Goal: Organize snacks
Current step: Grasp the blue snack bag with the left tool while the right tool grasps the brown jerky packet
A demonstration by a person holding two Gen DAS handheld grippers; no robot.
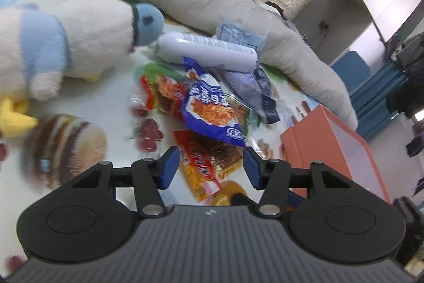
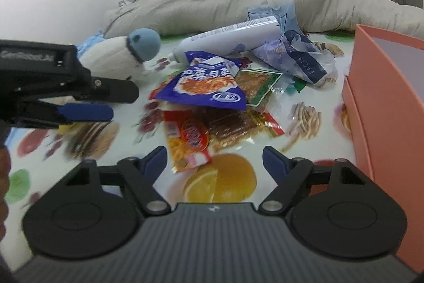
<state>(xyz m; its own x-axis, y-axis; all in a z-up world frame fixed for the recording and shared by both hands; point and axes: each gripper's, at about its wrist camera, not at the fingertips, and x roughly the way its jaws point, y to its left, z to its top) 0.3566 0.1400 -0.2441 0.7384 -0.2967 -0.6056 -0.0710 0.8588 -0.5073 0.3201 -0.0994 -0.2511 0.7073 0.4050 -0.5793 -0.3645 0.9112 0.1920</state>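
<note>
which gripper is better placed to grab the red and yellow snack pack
Left, probably. The left gripper is open with the red and yellow snack pack lying between its fingers. The right gripper is open too, but only the pack's lower corner reaches it.

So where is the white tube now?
The white tube lies behind the blue snack bag, between the plush toy on its left and crumpled wrappers on its right.

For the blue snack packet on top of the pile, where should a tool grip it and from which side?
Probably the near lower edge of the blue snack packet, approached from the camera side. That flat sealed corner sticks out over the red-and-yellow packet beneath, leaving room for a finger under it. The far end is crowded by the white tube. Both the left tool and right tool are open.
</note>
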